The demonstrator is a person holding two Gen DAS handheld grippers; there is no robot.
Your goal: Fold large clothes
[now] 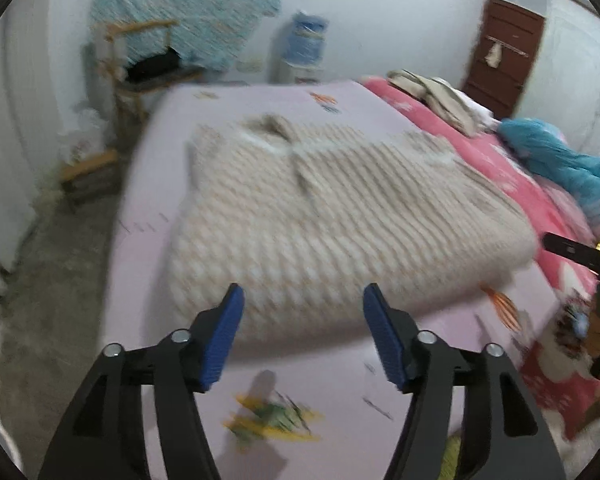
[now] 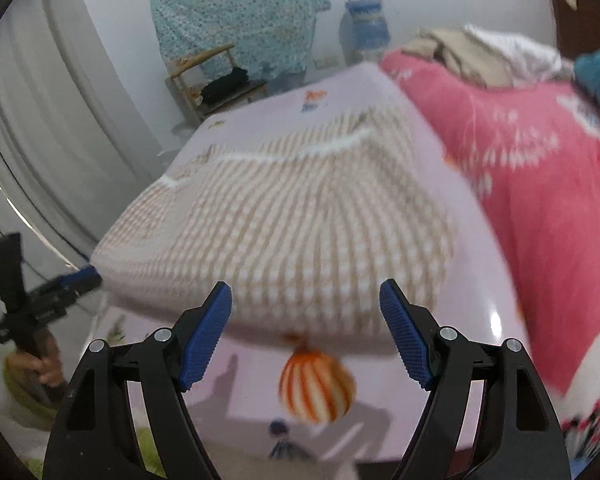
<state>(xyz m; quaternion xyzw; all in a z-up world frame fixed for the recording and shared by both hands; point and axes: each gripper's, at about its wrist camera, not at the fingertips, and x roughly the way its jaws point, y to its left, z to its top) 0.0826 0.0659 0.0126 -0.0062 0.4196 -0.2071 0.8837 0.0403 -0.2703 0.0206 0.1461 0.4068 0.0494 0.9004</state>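
Left gripper (image 1: 303, 300): jaws stood wide apart, blue pads clear of everything, nothing held. It hung above the near edge of the folded garment (image 1: 328, 216), with the pads over the cloth's front border but not pressing on it.

Right gripper (image 2: 306, 298): jaws likewise wide, nothing between the blue pads. It hovered just short of the garment's near edge, above the orange striped balloon print (image 2: 316, 386) on the sheet.

In the right wrist view the left gripper also showed at the far left, held by a hand (image 2: 40, 364), its blue tip close to the garment's left corner; contact could not be told through the blur.

The garment, a beige-and-white checked piece, lay folded into a thick, roughly rectangular bundle on the pale lilac bedsheet (image 1: 332, 376). A white seam line ran across its far part. Its edges looked rounded and soft; both views were motion-blurred.

A pink blanket (image 2: 540, 200) lay just beside the garment on its right side, with a heap of pale clothes (image 1: 440, 100) farther back on it.
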